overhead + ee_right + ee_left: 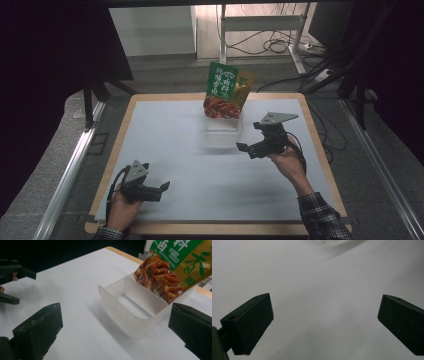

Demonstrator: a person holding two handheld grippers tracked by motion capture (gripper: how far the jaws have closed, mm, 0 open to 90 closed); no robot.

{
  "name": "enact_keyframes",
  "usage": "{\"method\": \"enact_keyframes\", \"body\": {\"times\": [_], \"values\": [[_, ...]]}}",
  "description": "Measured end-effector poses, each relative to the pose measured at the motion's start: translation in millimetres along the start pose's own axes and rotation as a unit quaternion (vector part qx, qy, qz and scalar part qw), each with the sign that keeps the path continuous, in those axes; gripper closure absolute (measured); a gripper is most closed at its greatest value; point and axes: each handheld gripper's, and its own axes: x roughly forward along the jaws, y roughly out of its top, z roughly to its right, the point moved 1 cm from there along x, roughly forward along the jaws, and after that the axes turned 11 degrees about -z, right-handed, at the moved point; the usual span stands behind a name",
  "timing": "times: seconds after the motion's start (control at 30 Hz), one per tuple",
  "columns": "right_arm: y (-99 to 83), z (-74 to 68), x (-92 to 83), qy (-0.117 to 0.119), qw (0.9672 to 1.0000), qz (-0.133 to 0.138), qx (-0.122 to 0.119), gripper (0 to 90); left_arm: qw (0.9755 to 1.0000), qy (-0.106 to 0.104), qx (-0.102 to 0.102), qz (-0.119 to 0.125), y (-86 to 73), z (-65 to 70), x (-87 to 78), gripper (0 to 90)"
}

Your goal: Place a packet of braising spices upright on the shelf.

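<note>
A green and yellow snack pouch (226, 91) printed with red food stands upright in the far end of a clear plastic box (224, 134) at the table's middle back. The pouch (172, 262) leans against the far wall of that box (130, 315) in the right gripper view. My right gripper (246, 146) hovers open just right of the box, jaws pointing left at it. My left gripper (163, 188) rests low at the front left, open, with only white table between its jaws (324, 315).
The white table top (200, 165) has a wooden rim (320, 145). A metal rail (70, 170) runs along the left side. Cables and a desk frame (260, 30) lie on the floor beyond the far edge.
</note>
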Motion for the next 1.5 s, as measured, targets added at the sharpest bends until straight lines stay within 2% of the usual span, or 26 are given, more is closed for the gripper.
{"method": "enact_keyframes", "body": {"times": [0.2, 0.63, 1.03, 1.13, 1.5], "values": [[-8.2, -1.8, -4.6, 0.003, 1.0000, 0.000, 0.003, 0.0, 1.0000, -0.003, -0.001, 0.001, 0.0, -0.4, -0.6, 0.2], [-21.9, -12.1, -16.5, -0.005, 0.9999, 0.007, -0.006, 0.0, 1.0000, -0.006, -0.002, 0.001, -0.2, -0.4, -1.0, 0.3], [-42.3, -12.9, -19.3, -0.023, 0.9997, 0.008, -0.004, 0.0, 0.9999, -0.011, -0.007, 0.003, -0.5, -1.0, -1.2, 0.2], [-47.3, -15.9, -23.8, -0.029, 0.9994, 0.017, -0.005, 0.0, 0.9999, -0.011, -0.008, 0.003, -0.6, -1.0, -0.8, 0.3], [-64.0, -25.7, -30.7, -0.048, 0.9986, 0.018, -0.014, 0.0, 0.9999, -0.011, -0.005, 0.000, -0.5, -0.7, -0.6, 0.3]]}}
